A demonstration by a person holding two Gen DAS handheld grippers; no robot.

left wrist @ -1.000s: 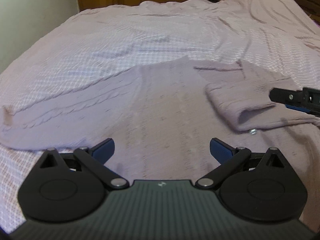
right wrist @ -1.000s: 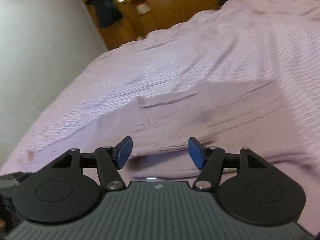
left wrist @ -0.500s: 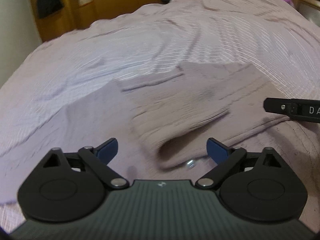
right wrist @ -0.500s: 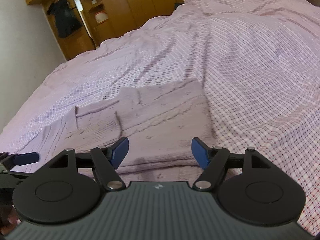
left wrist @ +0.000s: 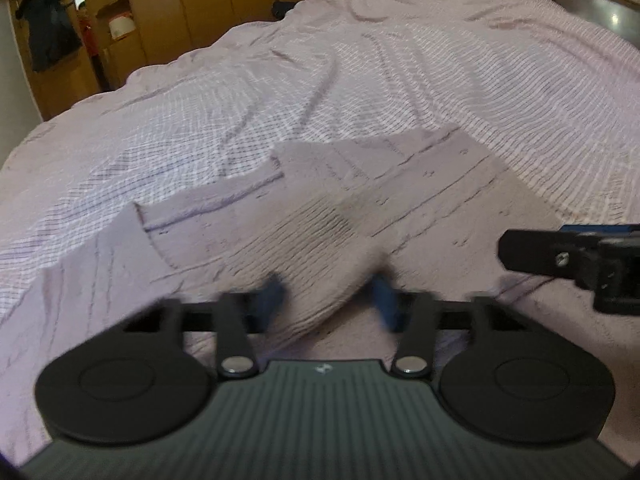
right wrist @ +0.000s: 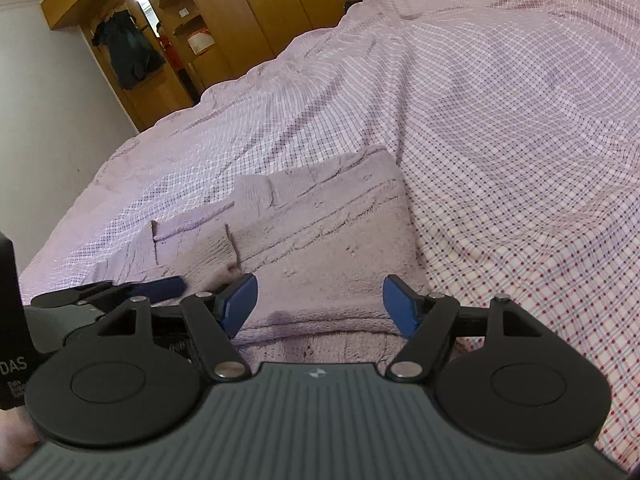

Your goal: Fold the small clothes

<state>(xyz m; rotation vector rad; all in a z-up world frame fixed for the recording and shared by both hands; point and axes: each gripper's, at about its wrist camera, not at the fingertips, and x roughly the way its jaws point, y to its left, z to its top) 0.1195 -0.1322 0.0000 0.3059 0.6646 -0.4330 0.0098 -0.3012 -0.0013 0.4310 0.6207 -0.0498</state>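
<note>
— Wooden wardrobes (right wrist: 256, 20) stand behind your bed, with a dark jacket (right wrist: 128, 52) hanging at their left end, and a checked bedspread (right wrist: 500, 128) covers everything between them and you. What are my tools doing?

— Your left gripper (left wrist: 328, 300) has its blue pads (left wrist: 270, 300) on either side of a raised fold of the mauve knitted sweater (left wrist: 420, 208). The frame is blurred there, so you cannot tell whether the pads are actually pinching the knit or only flanking it. Your right gripper (right wrist: 320, 304) is spread wide, its blue pads (right wrist: 240, 304) standing apart just above the sweater's near edge, gripping nothing.

— And where does the sweater lie?

— Directly under both tools, flat on the bedspread. In your right wrist view its right edge runs straight, and a sleeve (right wrist: 212, 244) is folded across the body on the left side. A ribbed cuff end of that sleeve sits just beside your right gripper's left pad.

— Do the tools see each other?

— Yes. Your right gripper enters the left wrist view from the right edge, level with the sweater. Your left gripper shows at the lower left of the right wrist view, one blue finger close beside the folded sleeve.
</note>
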